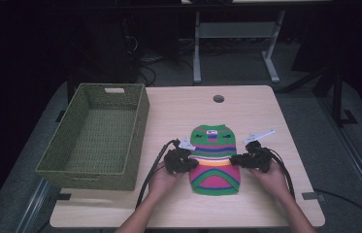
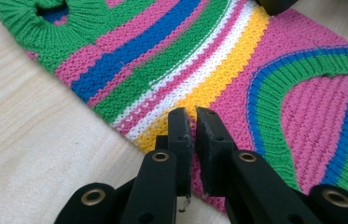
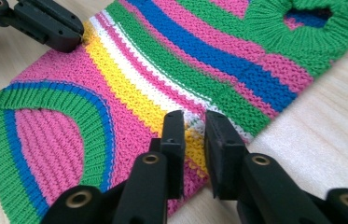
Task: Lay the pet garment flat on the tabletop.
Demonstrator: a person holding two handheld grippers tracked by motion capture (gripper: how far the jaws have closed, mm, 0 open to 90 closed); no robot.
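A striped knit sweater (image 1: 215, 158) in green, pink, blue, white and yellow lies flat on the wooden table (image 1: 256, 111), neck end away from the person. My left gripper (image 1: 189, 162) sits at its left edge. In the left gripper view the jaws (image 2: 193, 114) stand almost together with the pink edge of the sweater (image 2: 171, 60) pinched between them. My right gripper (image 1: 237, 160) is at the right edge. Its jaws (image 3: 195, 116) stand a little apart over the yellow and white stripes of the sweater (image 3: 162, 70), with the fabric edge loose between them. The left gripper (image 3: 64, 39) shows across the sweater.
A green woven basket (image 1: 86, 174) stands on the left part of the table, close to the left hand. A round cable hole (image 1: 218, 98) sits near the table's far edge. Black cables trail from both grippers toward the front edge.
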